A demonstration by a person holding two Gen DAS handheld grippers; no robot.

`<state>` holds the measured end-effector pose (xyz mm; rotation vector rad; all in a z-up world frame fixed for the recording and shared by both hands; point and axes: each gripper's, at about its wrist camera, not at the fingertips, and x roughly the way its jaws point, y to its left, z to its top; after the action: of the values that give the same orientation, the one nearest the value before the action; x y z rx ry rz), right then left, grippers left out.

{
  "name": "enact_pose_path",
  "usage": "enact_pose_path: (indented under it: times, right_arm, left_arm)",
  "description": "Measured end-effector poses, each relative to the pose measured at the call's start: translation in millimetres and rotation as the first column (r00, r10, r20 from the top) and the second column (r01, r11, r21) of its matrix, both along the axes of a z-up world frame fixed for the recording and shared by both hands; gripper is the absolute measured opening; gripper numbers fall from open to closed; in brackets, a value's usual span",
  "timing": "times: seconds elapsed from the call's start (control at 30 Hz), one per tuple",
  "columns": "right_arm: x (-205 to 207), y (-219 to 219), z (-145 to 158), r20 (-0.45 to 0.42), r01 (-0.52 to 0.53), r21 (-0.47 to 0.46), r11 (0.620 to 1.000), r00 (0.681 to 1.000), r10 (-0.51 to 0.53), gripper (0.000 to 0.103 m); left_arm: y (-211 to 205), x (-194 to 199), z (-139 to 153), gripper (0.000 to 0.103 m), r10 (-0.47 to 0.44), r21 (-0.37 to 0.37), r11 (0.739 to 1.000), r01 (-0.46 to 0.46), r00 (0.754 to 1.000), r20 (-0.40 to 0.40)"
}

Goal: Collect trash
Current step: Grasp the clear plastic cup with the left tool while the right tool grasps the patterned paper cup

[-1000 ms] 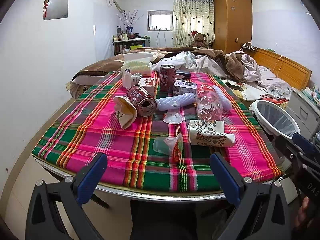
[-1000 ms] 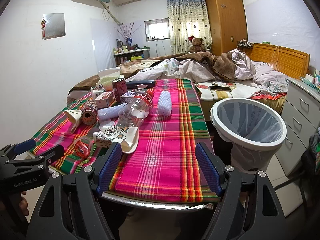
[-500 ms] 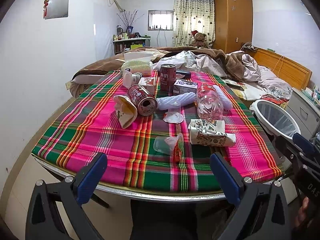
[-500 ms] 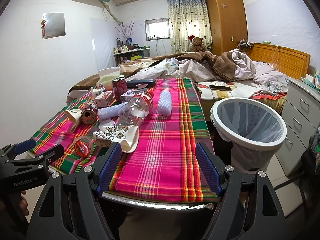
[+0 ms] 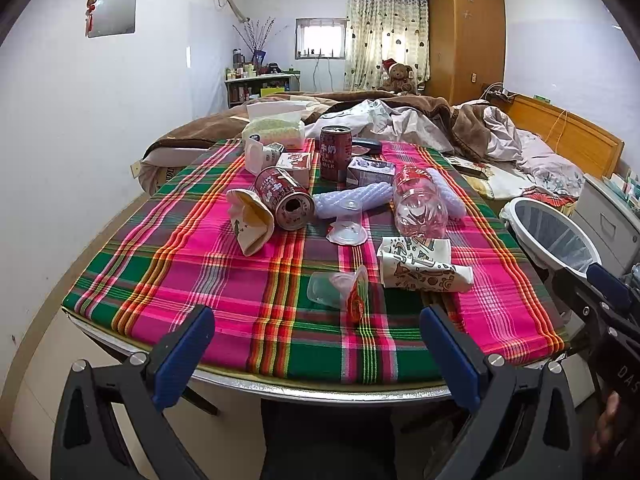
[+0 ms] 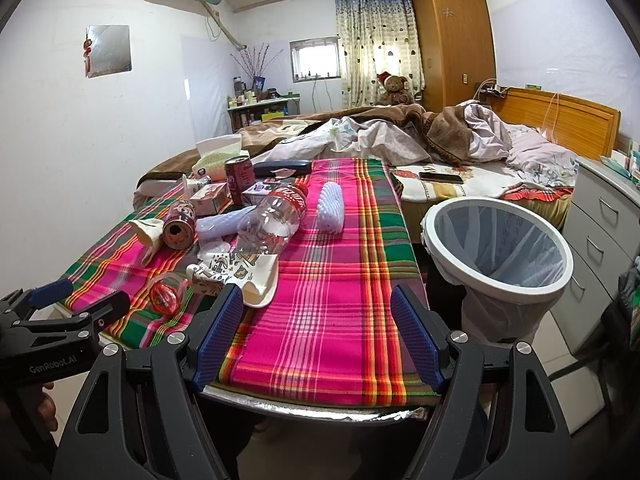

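Observation:
Trash lies on the plaid-covered table (image 5: 180, 264): a clear plastic bottle (image 5: 418, 204), a tipped red can (image 5: 285, 203), an upright red can (image 5: 335, 153), a printed paper wrapper (image 5: 420, 266), a clear cup with a red lid (image 5: 340, 290) and a crumpled paper cup (image 5: 250, 220). The white bin (image 6: 498, 240) stands right of the table. My left gripper (image 5: 316, 350) is open and empty at the table's near edge. My right gripper (image 6: 316, 328) is open and empty over the near right part; the wrapper (image 6: 236, 270) lies just left of it.
Small cartons (image 5: 370, 172), a tissue pack (image 5: 276, 128) and white ribbed tubes (image 6: 331, 207) sit further back. An unmade bed (image 6: 400, 140) lies behind the table, and a drawer unit (image 6: 604, 216) stands right of the bin.

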<state>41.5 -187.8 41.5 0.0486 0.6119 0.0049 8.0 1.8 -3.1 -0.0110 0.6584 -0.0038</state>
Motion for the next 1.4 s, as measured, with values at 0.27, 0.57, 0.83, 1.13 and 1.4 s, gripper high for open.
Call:
enact_pose_path:
  times: [0.27, 0.57, 0.83, 1.13, 1.4]
  right_arm:
    - [3, 0, -1, -0.004, -0.007, -0.001, 1.000, 1.000, 0.007, 0.078]
    - [32, 4, -13, -0.004, -0.093, 0.046, 0.995, 0.996, 0.093, 0.078]
    - [52, 28, -29, -0.077, -0.215, 0.039, 0.976, 0.973, 0.218, 0.078]
    - [61, 48, -37, -0.135, -0.310, 0.013, 0.951, 0.942, 0.308, 0.064]
    - [61, 56, -42, -0.164, -0.343, 0.011, 0.939, 0.926, 0.340, 0.030]
  left_arm:
    - [1, 7, -3, 0.103, -0.010, 0.000, 1.000, 0.010, 1.000, -0.008]
    - [14, 41, -24, 0.097, -0.029, -0.053, 0.998, 0.025, 0.996, -0.080]
    - [21, 57, -39, 0.089, -0.055, -0.085, 0.995, 0.044, 0.990, -0.130]
    - [42, 65, -46, 0.075, -0.088, -0.150, 0.987, 0.064, 0.984, -0.153]
    - [53, 67, -45, 0.064, -0.110, -0.189, 0.979, 0.081, 0.982, -0.151]
